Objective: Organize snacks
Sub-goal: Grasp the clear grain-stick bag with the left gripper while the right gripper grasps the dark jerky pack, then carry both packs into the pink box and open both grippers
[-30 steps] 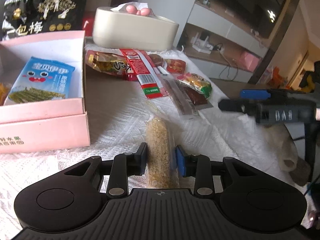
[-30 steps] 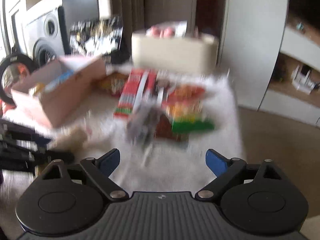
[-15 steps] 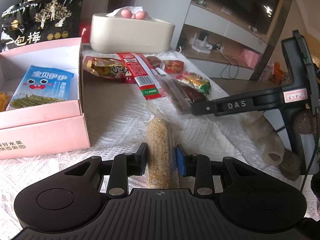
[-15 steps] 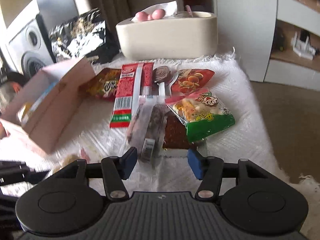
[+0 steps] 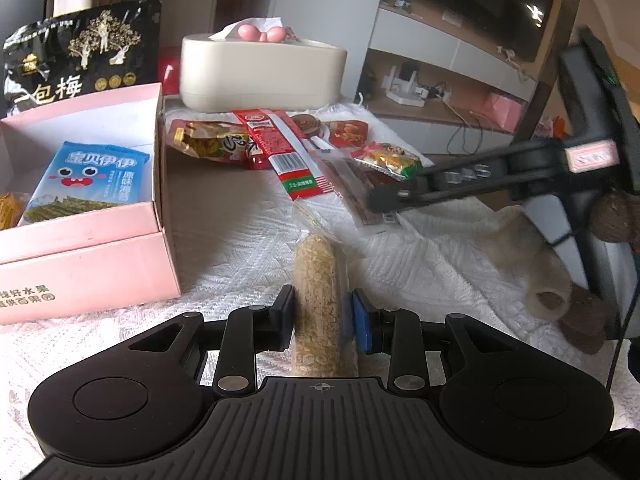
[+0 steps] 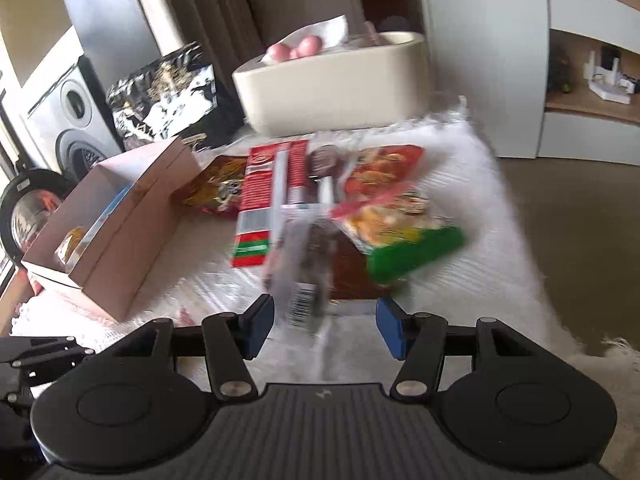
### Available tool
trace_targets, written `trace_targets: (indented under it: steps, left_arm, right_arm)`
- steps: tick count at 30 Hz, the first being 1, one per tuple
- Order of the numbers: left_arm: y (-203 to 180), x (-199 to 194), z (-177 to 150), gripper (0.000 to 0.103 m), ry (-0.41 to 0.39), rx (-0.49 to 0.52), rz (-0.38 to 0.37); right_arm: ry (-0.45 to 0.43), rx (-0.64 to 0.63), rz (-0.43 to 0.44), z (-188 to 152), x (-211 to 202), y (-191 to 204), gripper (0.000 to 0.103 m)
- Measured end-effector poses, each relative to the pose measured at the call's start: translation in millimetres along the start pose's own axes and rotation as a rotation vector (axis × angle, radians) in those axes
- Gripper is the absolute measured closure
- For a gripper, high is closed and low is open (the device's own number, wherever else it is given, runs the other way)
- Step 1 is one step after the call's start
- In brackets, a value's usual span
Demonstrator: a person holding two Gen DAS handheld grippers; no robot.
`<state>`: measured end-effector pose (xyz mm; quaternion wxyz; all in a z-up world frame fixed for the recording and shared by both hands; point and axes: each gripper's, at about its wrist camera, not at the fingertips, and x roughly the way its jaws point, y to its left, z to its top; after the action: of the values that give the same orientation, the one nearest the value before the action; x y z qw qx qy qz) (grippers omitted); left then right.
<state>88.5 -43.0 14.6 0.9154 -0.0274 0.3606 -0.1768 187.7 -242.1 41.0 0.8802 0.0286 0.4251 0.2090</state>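
The counter [image 5: 248, 236], covered by a white textured cloth, is filling most of both views, and the pink box [image 5: 92, 264] is sitting open at the left of the left wrist view with a blue seaweed packet [image 5: 86, 182] already lying inside it. Behind the box, in the upper left, a black plum bag [image 5: 80, 56] is standing beside a cream tissue holder [image 5: 260, 76]. At centre, the loose snacks are lying in a heap – a long red packet [image 5: 286, 152], a yellow-and-red bag [image 5: 204, 142] and a green-edged packet [image 5: 390, 160] among them. The left gripper [image 5: 322, 316] is clamping its fingers on a clear-wrapped grain bar [image 5: 318, 296] at bottom centre, the bar pointing straight ahead along the counter, just right of the box's near corner. In the blurred right wrist view, the right gripper [image 6: 324, 324] is hovering with its fingers apart over the near end of a clear packet with a barcode [image 6: 302, 276], and is not gripping it. The step in hand looks like carrying the bar into the box – lifting it well clear of the near wall, swinging left, and laying it flat beside the seaweed packet would serve best. For the right side, centring the fingers across the packet's narrow width before closing should keep the slippery film from sliding out.
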Motion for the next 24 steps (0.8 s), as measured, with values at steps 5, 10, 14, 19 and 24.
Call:
trace_targets:
  steps: [5,10,14,19,24]
  left_arm:
    - [-2.3,-1.1,-1.8,0.068,-0.008,0.012,0.009]
    - [2.9,-2.1,-2.2,0.068,-0.007,-0.028,-0.011]
    - [5.8,-2.2,-2.5,0.068,-0.010,-0.044,-0.024]
    - [3.5,-1.9,-4.0,0.068,-0.020,-0.032,-0.019]
    - [4.0,-1.9,-3.7,0.068,-0.021,-0.034,-0.022]
  right_arm:
    - [-0.008,-0.011,-0.043,14.4,23.5,16.6,0.045]
    - [-0.003,0.000,-0.038,25.4,37.1,18.8,0.045]
    - [0.000,-0.081,-0.057,15.6,39.7,27.9,0.046]
    - [0.008,-0.105,-0.057,12.3,33.2,25.5,0.064]
    - [-0.018,-0.056,-0.006,14.4,9.4,15.8,0.065]
